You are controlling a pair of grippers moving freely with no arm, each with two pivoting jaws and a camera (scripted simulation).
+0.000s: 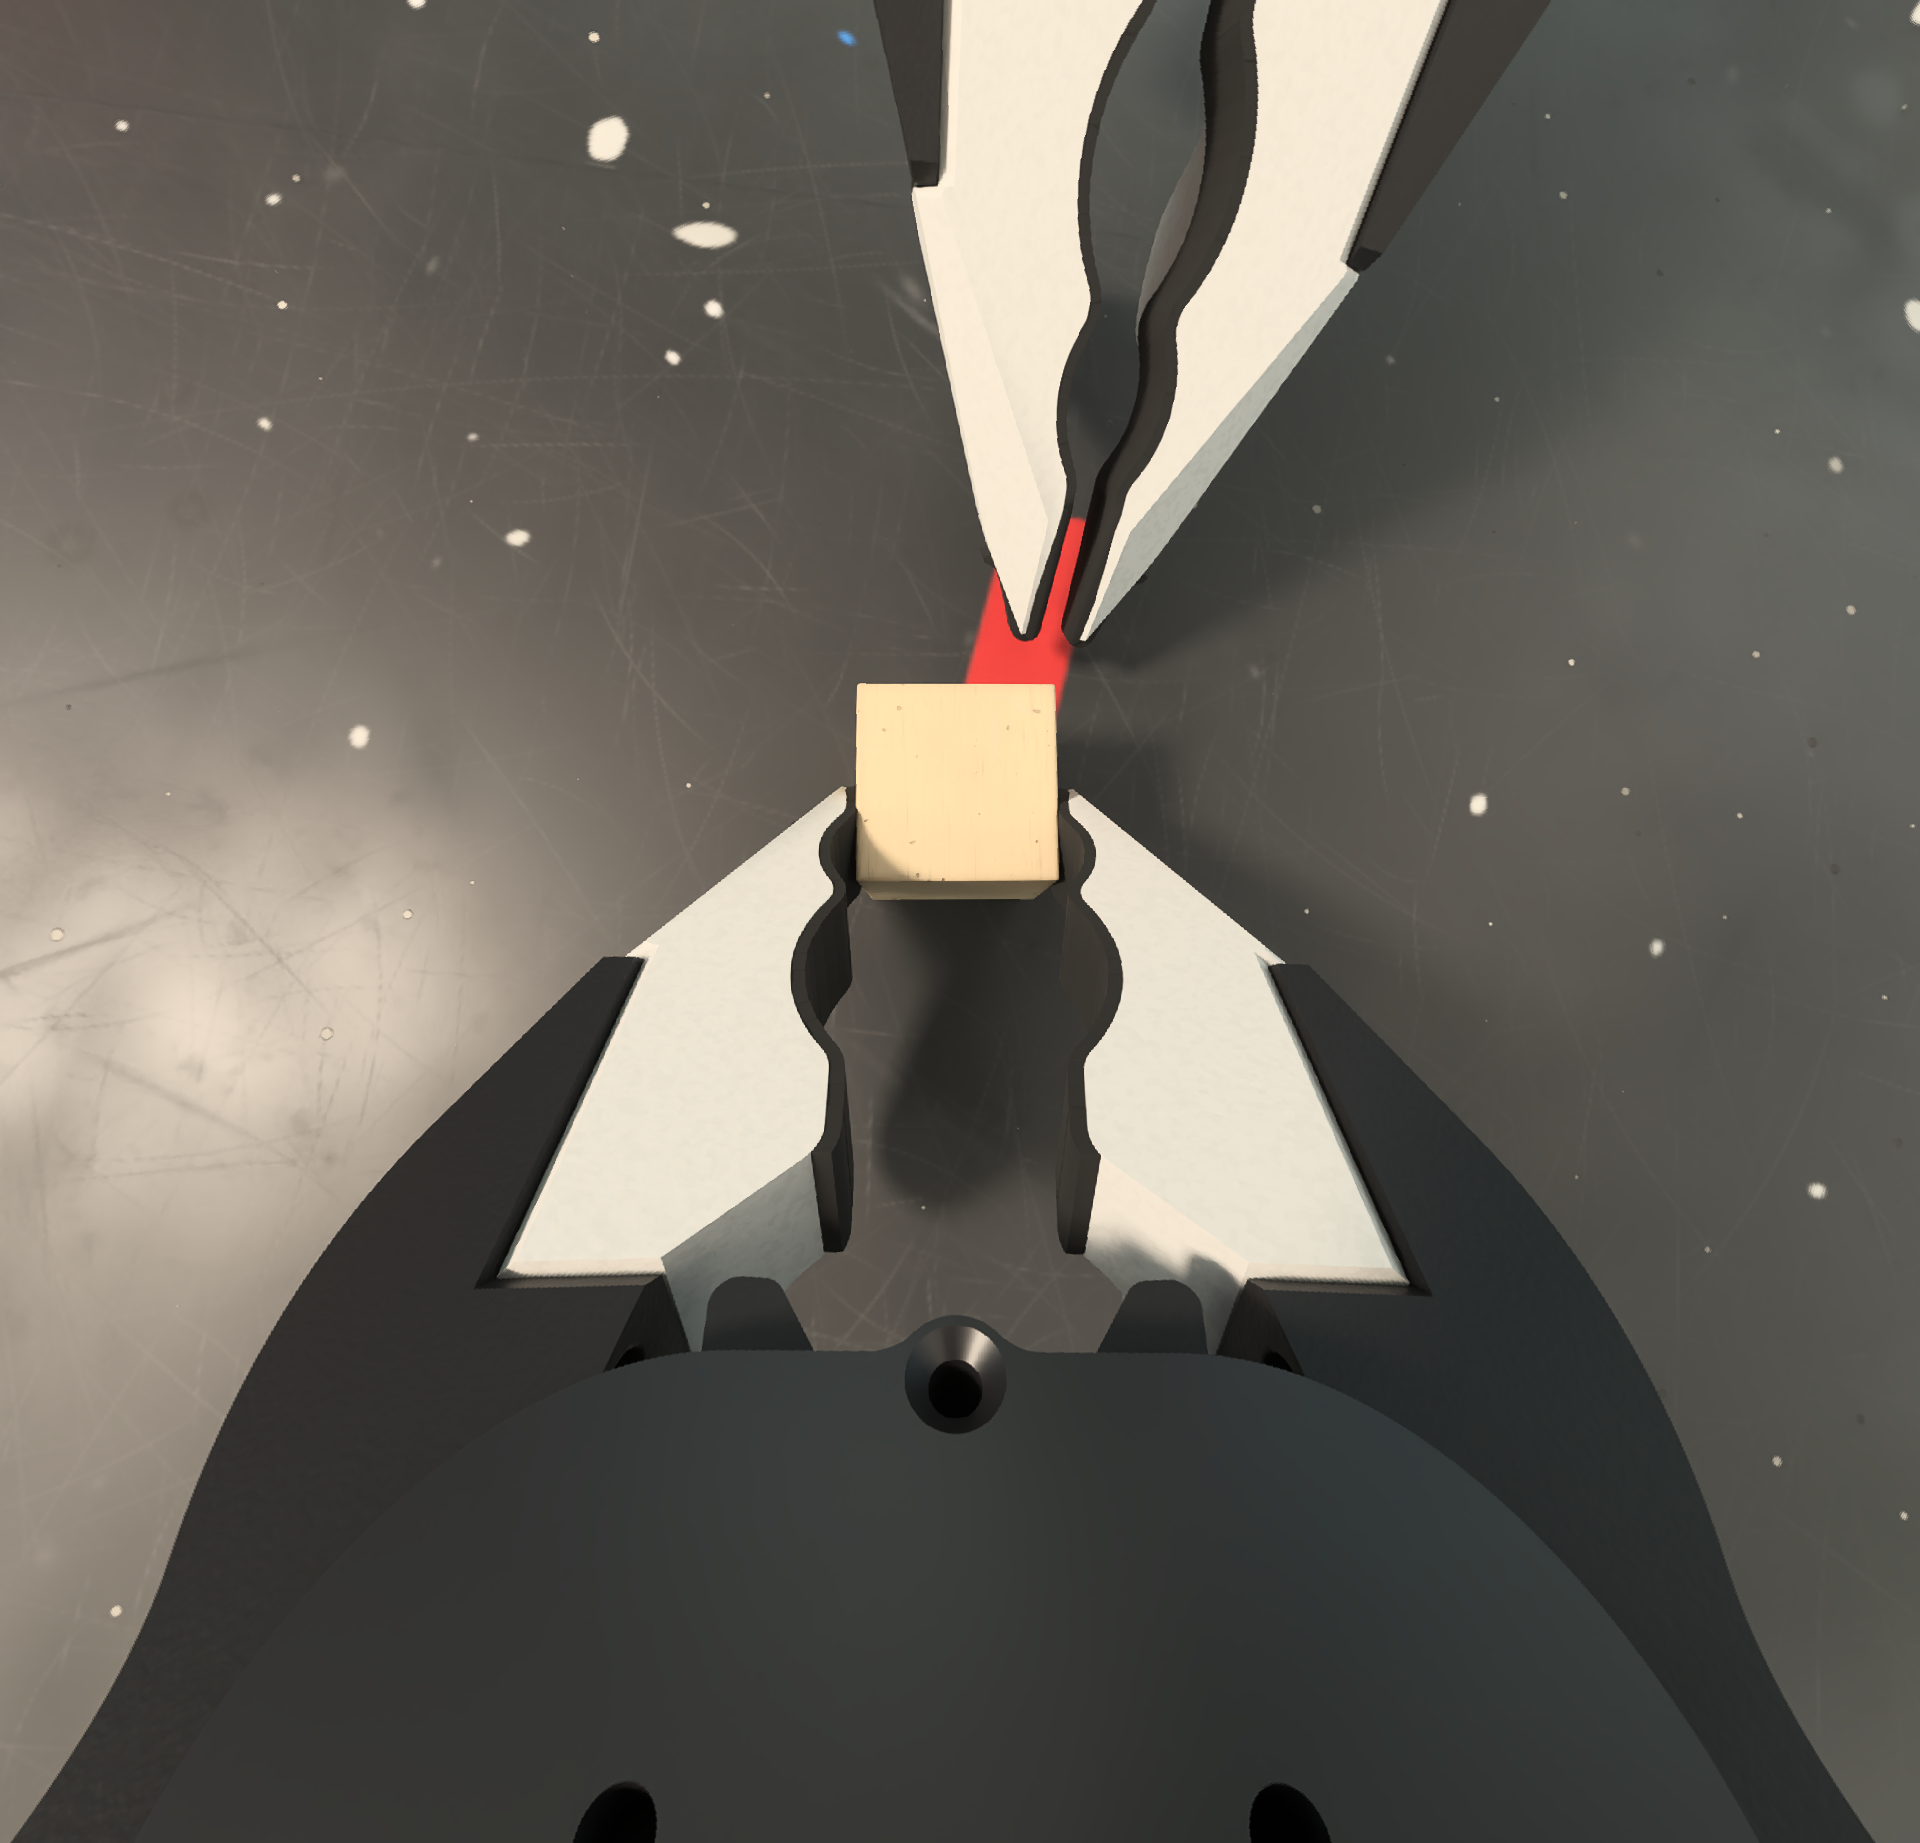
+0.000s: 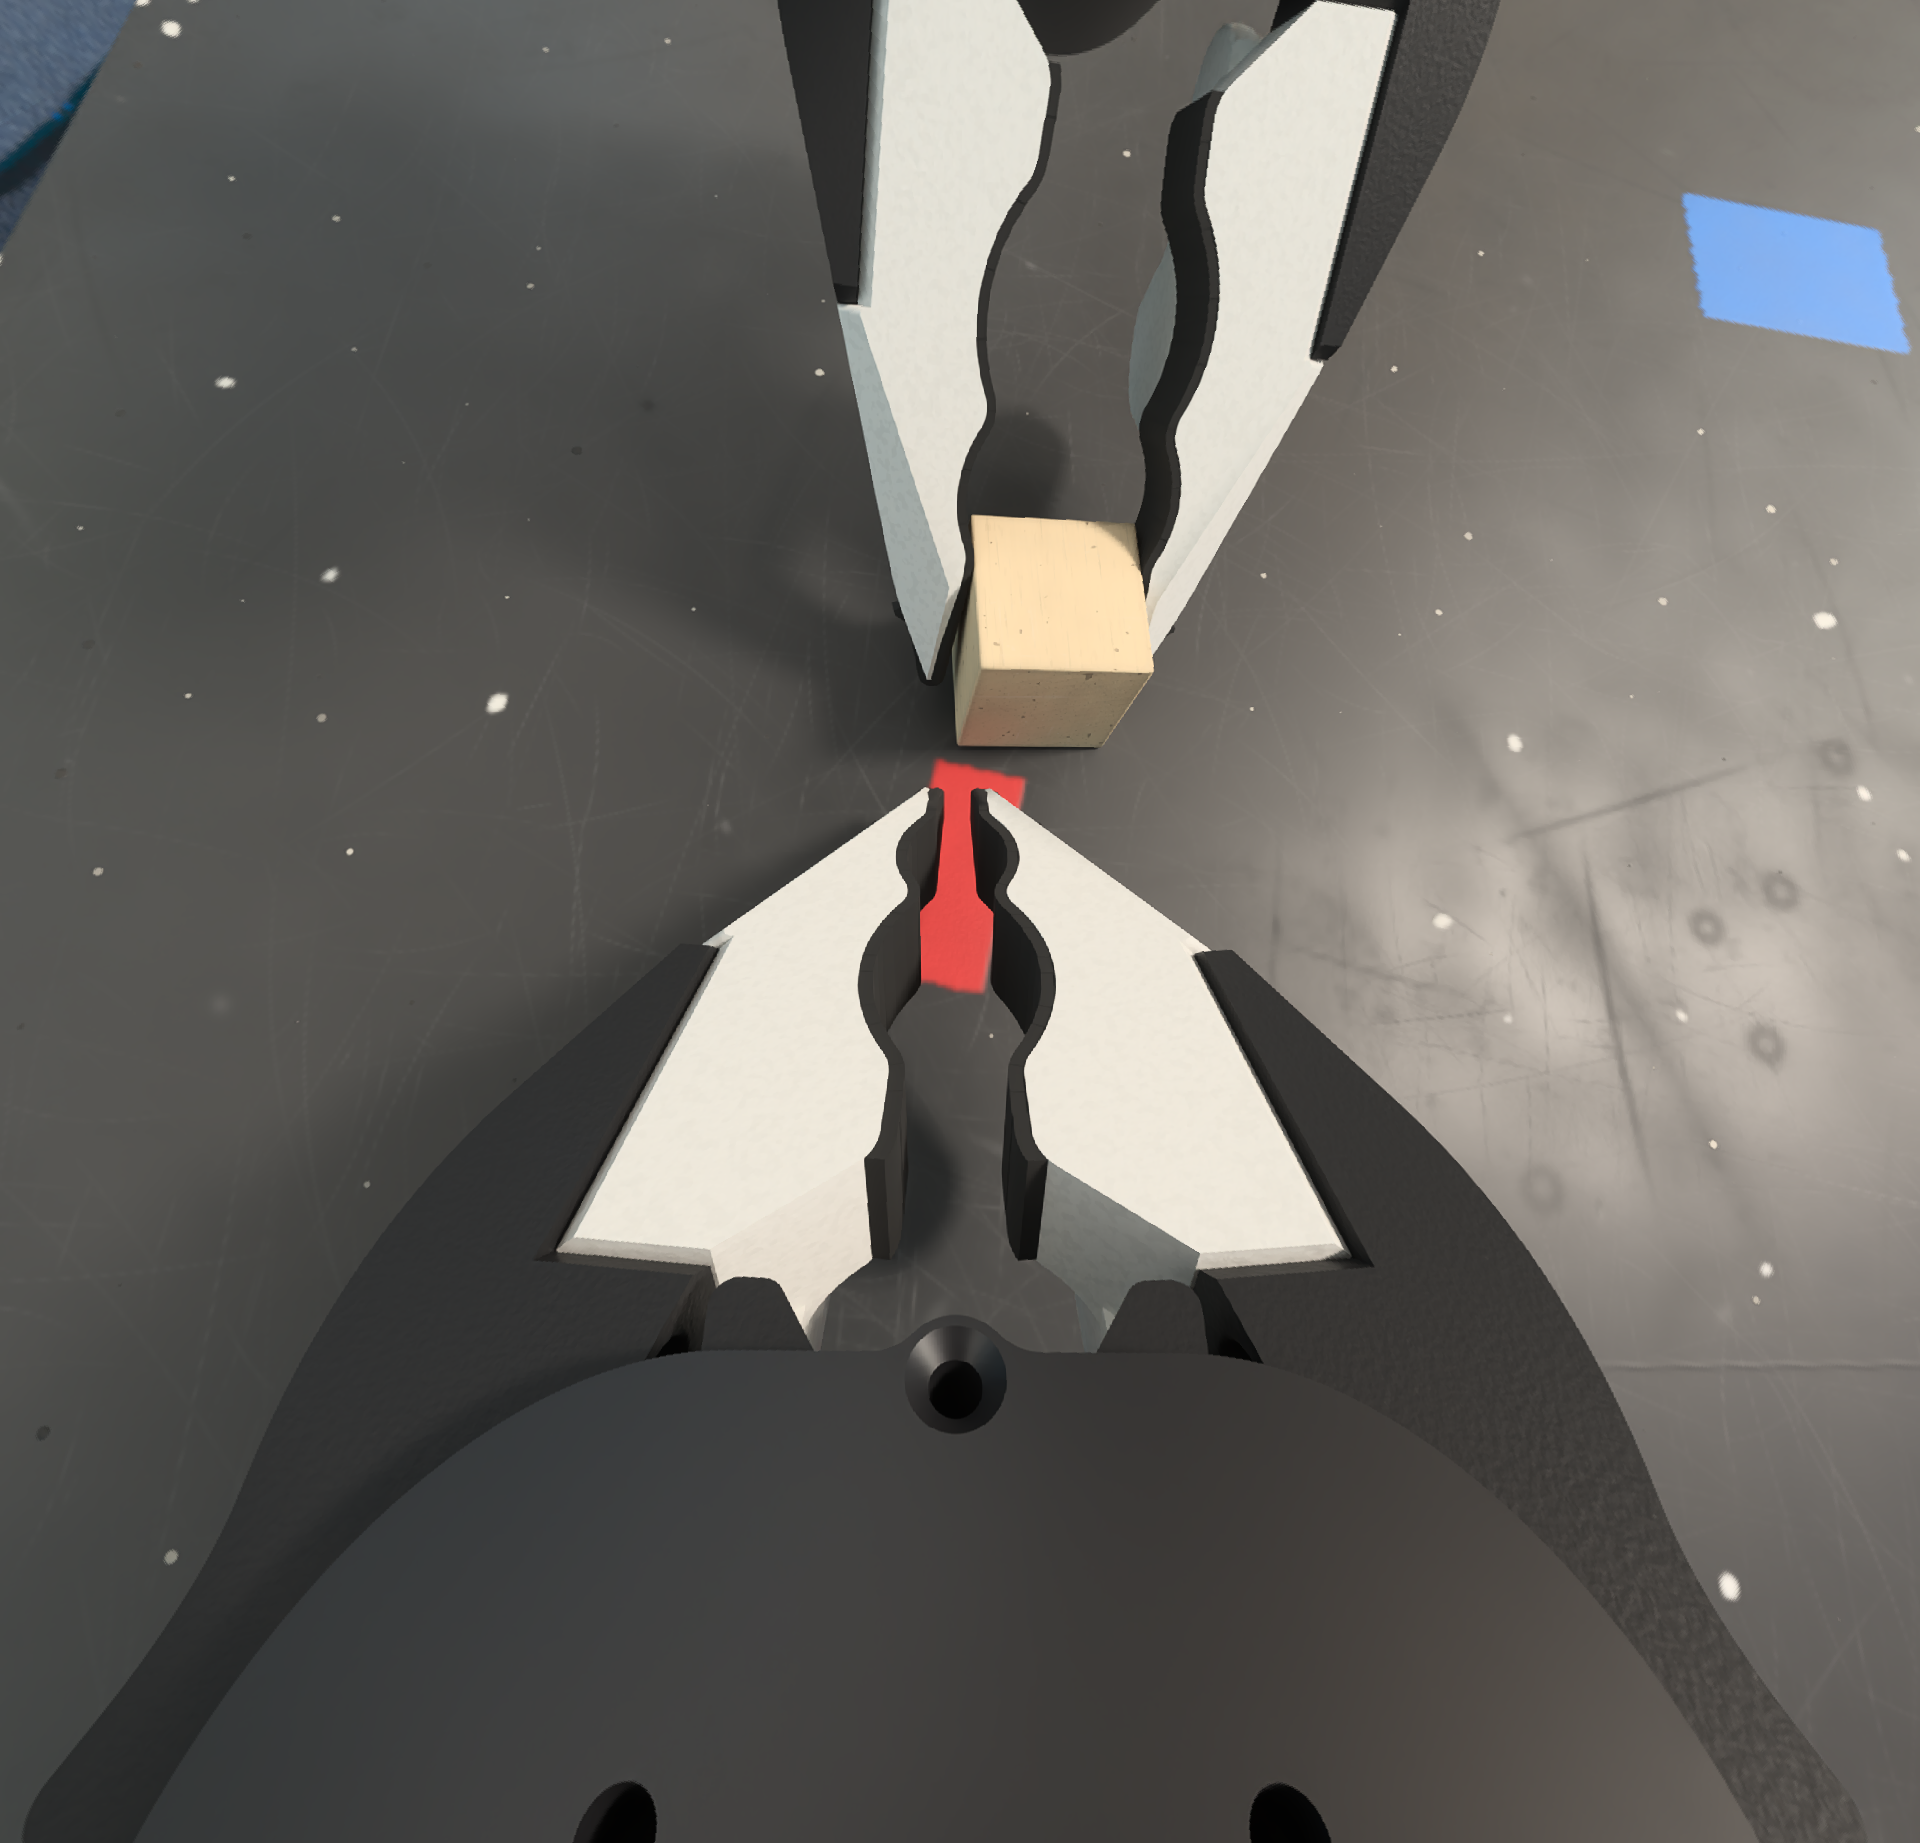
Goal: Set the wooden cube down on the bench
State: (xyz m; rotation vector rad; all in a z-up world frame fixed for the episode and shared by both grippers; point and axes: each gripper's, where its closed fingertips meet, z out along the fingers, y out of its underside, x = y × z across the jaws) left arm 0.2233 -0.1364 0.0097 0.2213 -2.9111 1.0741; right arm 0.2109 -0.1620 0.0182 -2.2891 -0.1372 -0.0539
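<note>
The pale wooden cube (image 1: 956,785) sits between the fingertips of my left gripper (image 1: 958,817), which is shut on it. In the right wrist view the cube (image 2: 1049,640) is low over the dark bench (image 2: 416,546). I cannot tell whether it touches. The left gripper (image 2: 1044,655) comes in from the top there. My right gripper (image 2: 956,798) is shut with only a thin slit and holds nothing. Its tips hover over a red patch (image 2: 956,920) just in front of the cube. In the left wrist view the right gripper (image 1: 1055,635) points at the cube from beyond, above the red patch (image 1: 1013,650).
The bench (image 1: 416,650) is dark, scratched and flecked with white paint spots. A blue patch (image 2: 1792,287) lies on it at the far right of the right wrist view. Blue cloth (image 2: 52,58) shows past the bench edge at the top left.
</note>
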